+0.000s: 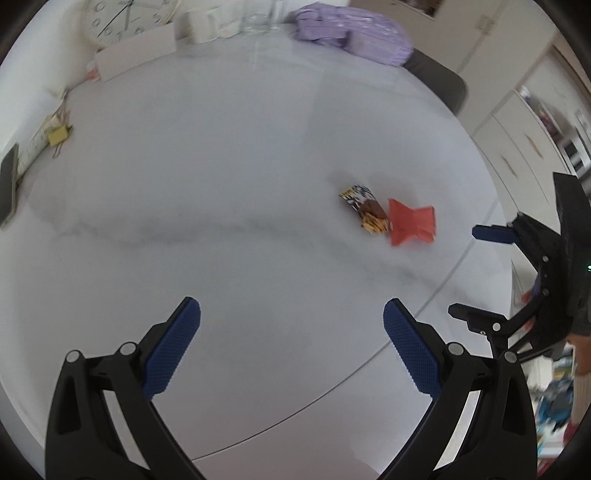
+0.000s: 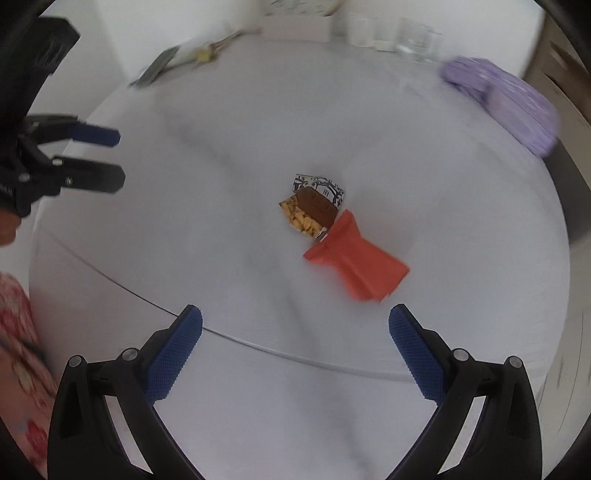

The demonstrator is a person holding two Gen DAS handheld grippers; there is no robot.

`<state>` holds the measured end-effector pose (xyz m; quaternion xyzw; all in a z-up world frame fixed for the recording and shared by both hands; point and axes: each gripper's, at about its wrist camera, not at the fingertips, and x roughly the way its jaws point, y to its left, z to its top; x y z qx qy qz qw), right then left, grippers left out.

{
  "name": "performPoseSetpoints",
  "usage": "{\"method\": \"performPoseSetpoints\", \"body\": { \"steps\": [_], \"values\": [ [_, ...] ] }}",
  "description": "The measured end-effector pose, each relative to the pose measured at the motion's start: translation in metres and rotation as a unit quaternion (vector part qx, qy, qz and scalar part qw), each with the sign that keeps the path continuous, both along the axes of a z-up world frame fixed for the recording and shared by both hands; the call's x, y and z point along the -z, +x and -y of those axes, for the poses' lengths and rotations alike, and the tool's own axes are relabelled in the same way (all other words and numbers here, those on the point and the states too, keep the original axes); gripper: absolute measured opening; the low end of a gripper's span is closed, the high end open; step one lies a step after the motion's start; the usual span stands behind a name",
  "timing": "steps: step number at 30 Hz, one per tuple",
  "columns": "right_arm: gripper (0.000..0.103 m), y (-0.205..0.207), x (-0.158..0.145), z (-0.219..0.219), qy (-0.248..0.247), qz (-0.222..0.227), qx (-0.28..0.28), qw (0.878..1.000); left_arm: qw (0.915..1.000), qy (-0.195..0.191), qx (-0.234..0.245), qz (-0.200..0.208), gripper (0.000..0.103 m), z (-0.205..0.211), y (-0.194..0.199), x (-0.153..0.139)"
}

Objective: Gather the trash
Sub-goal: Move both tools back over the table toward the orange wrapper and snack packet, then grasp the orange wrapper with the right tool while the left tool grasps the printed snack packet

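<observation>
A printed snack wrapper [image 1: 366,209] and a crumpled red paper [image 1: 412,221] lie touching each other on the white table [image 1: 221,184]. In the right wrist view the wrapper [image 2: 313,209] and red paper [image 2: 356,263] lie just ahead of my right gripper [image 2: 295,321], which is open and empty. My left gripper [image 1: 291,314] is open and empty, well short and left of the trash. The right gripper also shows in the left wrist view [image 1: 476,273], off the table's right edge. The left gripper shows in the right wrist view [image 2: 110,155] at the left.
Along the far side stand a clock [image 1: 125,18], a white card [image 1: 136,51], glasses [image 1: 260,18] and a purple pouch [image 1: 354,33]. A yellow binder clip [image 1: 59,136] and papers lie at the left. The table's curved edge [image 1: 369,354] runs near both grippers.
</observation>
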<state>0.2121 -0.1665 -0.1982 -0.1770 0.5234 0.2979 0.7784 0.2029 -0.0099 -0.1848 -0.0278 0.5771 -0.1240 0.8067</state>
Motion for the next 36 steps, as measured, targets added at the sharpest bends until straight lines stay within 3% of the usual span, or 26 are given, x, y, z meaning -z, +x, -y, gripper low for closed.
{"method": "performPoseSetpoints", "body": {
  "steps": [4,10,19,24,29,34,36],
  "values": [
    [0.099,0.03,0.009,-0.006,-0.014,-0.015,-0.107,0.994,0.9991,0.006,-0.039,-0.017,0.095,0.008,0.013,0.011],
    [0.078,0.062,0.025,-0.017,-0.058,-0.038,-0.215,0.974,0.9986,0.033,-0.038,-0.014,0.095,0.027,0.028,0.018],
    [0.067,0.082,0.042,-0.023,-0.039,-0.081,-0.254,0.963,0.9991,0.007,-0.028,-0.033,0.095,0.052,0.05,0.028],
    [0.042,0.086,0.042,-0.024,-0.016,-0.082,-0.232,0.969,0.9991,0.015,-0.026,-0.03,0.095,0.06,0.056,0.032],
    [0.04,0.088,0.034,-0.015,-0.004,-0.075,-0.167,0.983,0.9987,0.001,-0.035,-0.036,0.095,0.073,0.066,0.036],
    [0.04,0.074,0.019,0.01,0.021,-0.061,-0.049,0.997,0.9981,-0.001,-0.046,-0.042,0.093,0.094,0.083,0.046],
    [0.04,0.063,0.014,0.022,0.024,-0.047,0.011,0.999,0.9978,0.014,-0.048,-0.043,0.084,0.105,0.089,0.052]
  ]
}}
